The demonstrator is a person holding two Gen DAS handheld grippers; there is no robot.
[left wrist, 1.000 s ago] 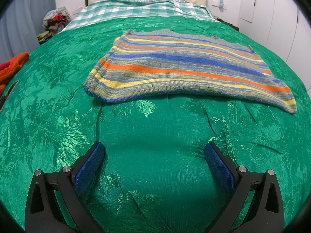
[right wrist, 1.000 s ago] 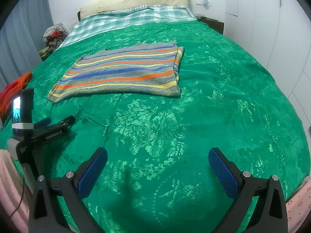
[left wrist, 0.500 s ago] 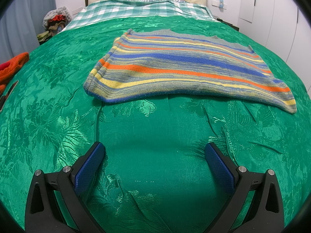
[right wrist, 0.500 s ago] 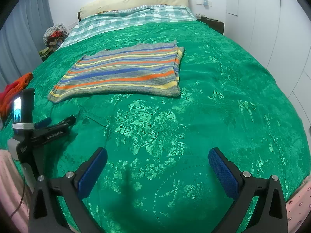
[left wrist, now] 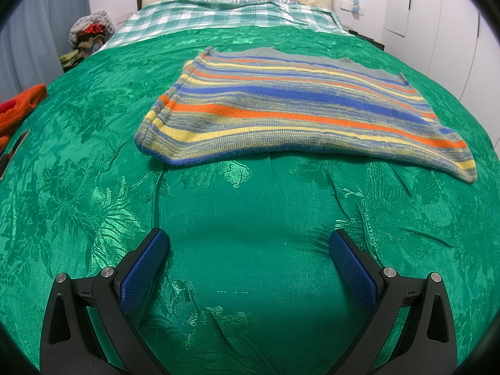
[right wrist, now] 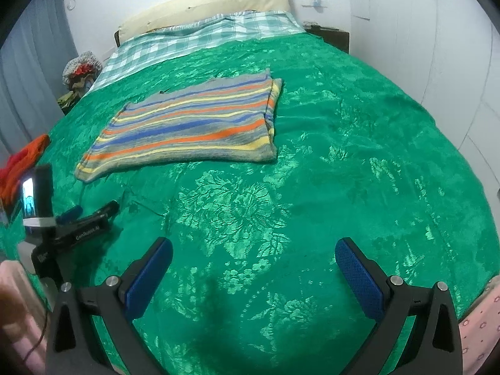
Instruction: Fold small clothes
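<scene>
A striped knit garment [left wrist: 297, 112] in blue, orange, yellow and grey lies flat on the green bedspread [left wrist: 237, 218], folded over along one side. It also shows in the right wrist view [right wrist: 193, 125], to the upper left. My left gripper [left wrist: 248, 247] is open and empty, low over the bedspread just short of the garment's near edge. My right gripper [right wrist: 253, 250] is open and empty, over bare bedspread to the right of the garment and well short of it. The left gripper's body [right wrist: 81, 228] shows at the left of the right wrist view.
Orange clothes [left wrist: 22, 106] lie at the bed's left edge. A pile of clothes [left wrist: 87, 34] sits at the far left by the curtain. A checked sheet [left wrist: 225, 15] and headboard are at the far end. White wardrobe doors [right wrist: 437, 47] stand on the right.
The right wrist view has shifted and tilted a little, so the garment sits higher and further left. The left gripper has not moved. Both stay open.
</scene>
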